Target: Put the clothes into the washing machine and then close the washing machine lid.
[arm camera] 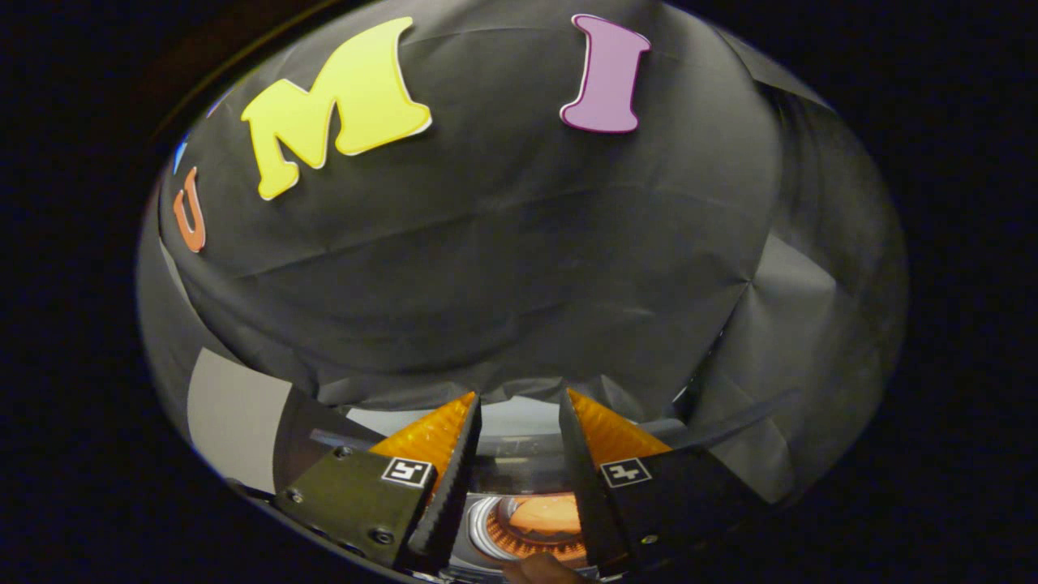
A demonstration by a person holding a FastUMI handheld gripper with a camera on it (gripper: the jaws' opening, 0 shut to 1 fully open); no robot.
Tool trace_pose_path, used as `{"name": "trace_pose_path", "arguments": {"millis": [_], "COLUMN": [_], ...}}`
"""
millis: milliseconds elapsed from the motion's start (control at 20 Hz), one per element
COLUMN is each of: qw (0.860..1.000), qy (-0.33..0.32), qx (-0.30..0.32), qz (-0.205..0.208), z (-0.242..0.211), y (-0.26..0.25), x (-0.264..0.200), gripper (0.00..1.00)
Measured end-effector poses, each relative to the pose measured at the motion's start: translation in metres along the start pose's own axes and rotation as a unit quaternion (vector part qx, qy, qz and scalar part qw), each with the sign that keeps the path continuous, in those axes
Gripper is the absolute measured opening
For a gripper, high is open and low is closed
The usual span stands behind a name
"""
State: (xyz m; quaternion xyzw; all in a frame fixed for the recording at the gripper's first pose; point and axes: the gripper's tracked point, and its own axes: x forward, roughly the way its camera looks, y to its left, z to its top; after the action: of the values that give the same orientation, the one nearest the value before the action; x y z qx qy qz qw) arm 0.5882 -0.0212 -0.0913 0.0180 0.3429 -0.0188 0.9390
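Observation:
My gripper (521,397) is open, with a clear gap between its fingers and nothing held. It is tilted up toward the black booth wall. Low down between the fingers lies the washing machine (519,422), showing a pale top and the shiny round rim of the drum opening (484,523). Inside the opening sits something orange (545,514); I cannot tell whether it is cloth. The rest of the machine is hidden behind the fingers. A fingertip of a person's hand (539,570) shows just below the drum opening.
The black cloth wall (503,268) stands close beyond the machine. A pale grey panel (235,418) stands to the left of the fingers, with a dark slanted panel (312,426) beside it. A thin dark edge (730,423) juts out on the right.

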Motion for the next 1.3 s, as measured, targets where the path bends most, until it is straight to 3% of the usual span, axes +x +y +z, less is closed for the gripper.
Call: {"name": "trace_pose_path", "arguments": {"millis": [450, 850, 1300], "qw": [1.000, 0.999, 0.997], "qy": [-0.024, 0.033, -0.002], "qx": [0.010, 0.035, 0.051], "qz": [0.009, -0.011, -0.062], "z": [-0.028, -0.121, -0.181], "y": [-0.003, -0.010, 0.009], "x": [-0.036, -0.087, -0.187], "gripper": [0.62, 0.62, 0.62]}}
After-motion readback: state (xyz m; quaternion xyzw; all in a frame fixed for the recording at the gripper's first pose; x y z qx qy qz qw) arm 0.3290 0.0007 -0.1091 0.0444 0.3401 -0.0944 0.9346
